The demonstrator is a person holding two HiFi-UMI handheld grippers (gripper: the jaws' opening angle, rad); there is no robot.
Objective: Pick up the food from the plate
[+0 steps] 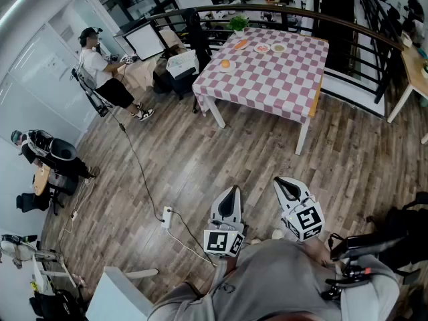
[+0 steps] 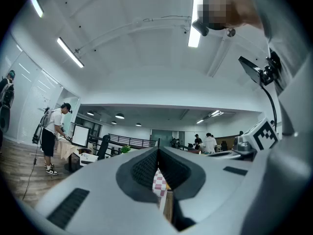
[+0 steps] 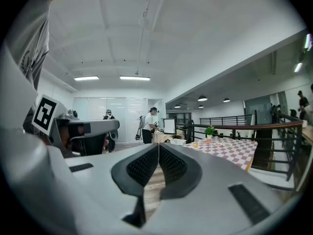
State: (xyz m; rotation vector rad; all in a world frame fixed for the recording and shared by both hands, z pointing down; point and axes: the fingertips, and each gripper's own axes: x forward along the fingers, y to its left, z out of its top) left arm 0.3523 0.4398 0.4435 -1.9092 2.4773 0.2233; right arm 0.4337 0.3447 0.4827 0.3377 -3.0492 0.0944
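A table with a pink-and-white checked cloth (image 1: 267,72) stands far ahead across the wooden floor. On it lie an orange piece of food (image 1: 225,63), another orange item (image 1: 241,44) and two small plates (image 1: 261,47) (image 1: 279,47). My left gripper (image 1: 231,189) and right gripper (image 1: 281,180) are held side by side close to my body, far short of the table, both shut and holding nothing. In the right gripper view the right gripper (image 3: 158,148) points level, with the table (image 3: 230,148) ahead to the right. The left gripper (image 2: 158,153) shows a strip of the checked cloth (image 2: 159,182) below its closed tips.
A person (image 1: 103,69) stands at the left beside a whiteboard, and another sits by the left wall (image 1: 43,151). A power strip with cables (image 1: 166,216) lies on the floor ahead of me. A curved railing (image 1: 301,11) runs behind the table. A potted plant (image 1: 238,23) stands at its far edge.
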